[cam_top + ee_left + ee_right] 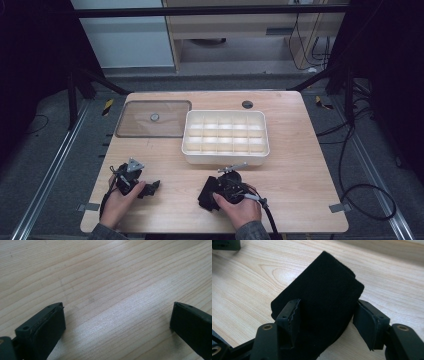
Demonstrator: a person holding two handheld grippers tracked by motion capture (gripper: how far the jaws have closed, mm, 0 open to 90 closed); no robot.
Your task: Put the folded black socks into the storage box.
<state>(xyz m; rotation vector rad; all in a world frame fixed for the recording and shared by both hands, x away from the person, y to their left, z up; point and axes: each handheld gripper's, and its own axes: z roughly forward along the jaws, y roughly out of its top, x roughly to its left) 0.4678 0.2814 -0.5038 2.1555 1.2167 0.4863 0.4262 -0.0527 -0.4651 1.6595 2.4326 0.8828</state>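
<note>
right gripper (pixel 325 320): your jaws sit either side of the folded black fabric piece (pixel 319 302). The left pad looks to touch the cloth, the right one seems to have a sliver of gap, so I'd call it spread around the cloth, not pinching yet.

black cloth: it's on the light wooden table (pixel 300 180) near the front edge, right of the middle, just in front of the white plastic divided tray (pixel 226 137). It stands bowed up between your jaws, not flat.

left gripper (pixel 117 322): spread wide over bare wood near the front left corner, nothing between the jaws.

risk 1: soft fold, so if you squeeze off-centre you probably grab only the top layer and the rest unrolls when you lift.

risk 2: the lower jaw tips are close to the tabletop, so pressing down while closing could scrape wood or just shove the cloth forward.

risk 3: the tray's front wall is near; a low carry could snag a dangling end on the rim.

clear brown-tinted lid (pixel 154 118): back left of the table, well apart, no trouble there.
</note>
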